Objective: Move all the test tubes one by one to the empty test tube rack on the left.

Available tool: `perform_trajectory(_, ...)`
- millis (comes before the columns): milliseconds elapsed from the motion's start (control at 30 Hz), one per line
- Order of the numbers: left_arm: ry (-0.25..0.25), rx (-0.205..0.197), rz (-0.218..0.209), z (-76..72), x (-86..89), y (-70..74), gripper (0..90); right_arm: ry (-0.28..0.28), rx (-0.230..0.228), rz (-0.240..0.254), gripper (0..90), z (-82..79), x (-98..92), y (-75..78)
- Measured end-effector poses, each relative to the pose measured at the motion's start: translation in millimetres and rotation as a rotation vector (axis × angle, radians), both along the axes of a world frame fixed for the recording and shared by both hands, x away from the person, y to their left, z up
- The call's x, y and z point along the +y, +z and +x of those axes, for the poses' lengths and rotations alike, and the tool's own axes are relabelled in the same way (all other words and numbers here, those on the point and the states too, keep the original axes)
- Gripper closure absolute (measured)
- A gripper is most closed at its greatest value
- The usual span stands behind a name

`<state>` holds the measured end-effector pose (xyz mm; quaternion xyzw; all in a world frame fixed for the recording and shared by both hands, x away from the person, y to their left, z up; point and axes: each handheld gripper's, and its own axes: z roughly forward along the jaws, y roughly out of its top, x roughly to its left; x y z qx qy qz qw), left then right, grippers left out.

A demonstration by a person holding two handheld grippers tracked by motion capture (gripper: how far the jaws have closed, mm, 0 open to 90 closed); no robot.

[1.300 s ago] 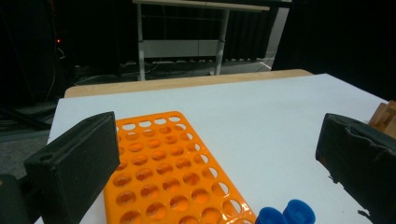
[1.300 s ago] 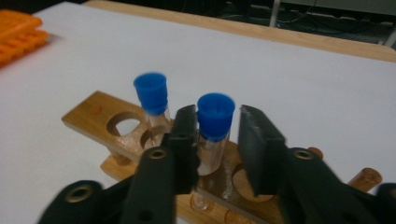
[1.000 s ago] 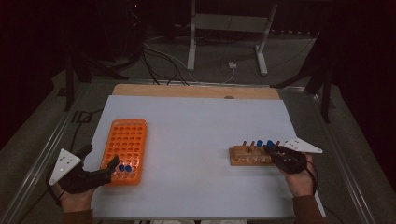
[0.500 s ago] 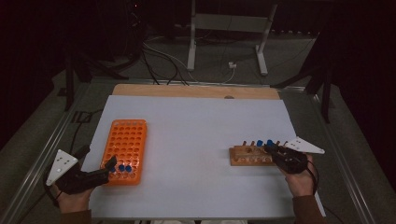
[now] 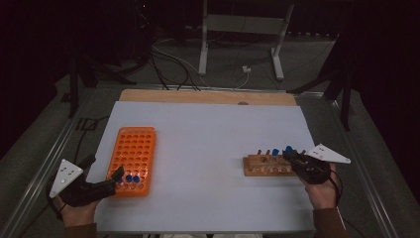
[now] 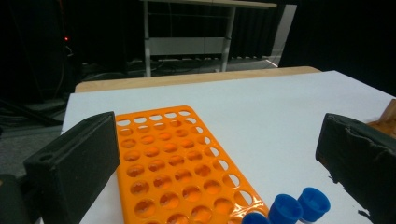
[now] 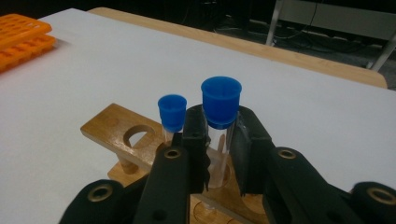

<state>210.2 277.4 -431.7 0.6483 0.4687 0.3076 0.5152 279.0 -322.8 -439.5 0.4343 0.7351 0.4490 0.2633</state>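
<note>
Right tongs [image 7: 218, 140] pinching clear blue-capped tube [image 7: 220, 116] above wooden rack [image 7: 116, 133]. Left tongs [image 6: 224, 158] spread, beside orange perforated plastic rack [image 6: 173, 163]. No legible labels or writing.

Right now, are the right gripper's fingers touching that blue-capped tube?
Touching. The right gripper view shows both fingers pressed against the tube just below its cap.

Counting it up: two racks, one orange rack [image 5: 132, 158] and one wooden rack [image 5: 267, 165]. Five blue-capped tubes total, three [image 6: 285, 210] in the orange one (bunched in a near corner) and two [image 7: 221, 103] in the wooden.
</note>
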Motion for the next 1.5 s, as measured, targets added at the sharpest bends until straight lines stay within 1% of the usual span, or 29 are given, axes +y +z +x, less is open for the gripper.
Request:
perform_trajectory(133, 0.006, -0.005, -0.003, -0.7, 0.3, 1.2, 0.8, -0.007, -0.012, 0.006, 77.1, -2.2, -1.7, 7.5)
perform_trajectory(333, 0.001, -0.004, -0.001, 0.0, -2.1, 2.2, 0.8, -0.009, -0.039, 0.013, 77.1, -5.3, -3.5, 21.8)
perform_trajectory(667, -0.001, -0.007, -0.001, -0.7, -2.8, 7.0, 0.8, -0.01, -0.1, 0.002, 77.1, -13.2, -1.2, 56.4)
perform_trajectory(867, 0.0, 0.005, 0.01, -0.8, -3.5, 9.7, 0.8, -0.015, -0.125, -0.01, 77.1, -15.4, 2.1, 73.0)
perform_trajectory(1067, -0.009, 0.011, 0.017, 1.4, -7.7, 13.0, 0.8, -0.001, -0.143, -0.013, 77.1, -13.4, 8.9, 82.6)
perform_trajectory(1167, -0.022, 0.018, 0.031, 4.0, -12.2, 15.6, 0.8, 0.004, -0.152, -0.001, 77.1, -12.6, 13.6, 86.1)
perform_trajectory(1267, -0.033, 0.027, 0.046, 7.4, -18.1, 19.2, 0.8, 0.014, -0.162, 0.007, 77.1, -11.2, 19.4, 88.9)
perform_trajectory(1500, -0.068, 0.03, 0.069, 13.7, -35.8, 28.4, 0.8, 0.05, -0.182, 0.019, 77.1, -8.5, 37.6, 95.2)
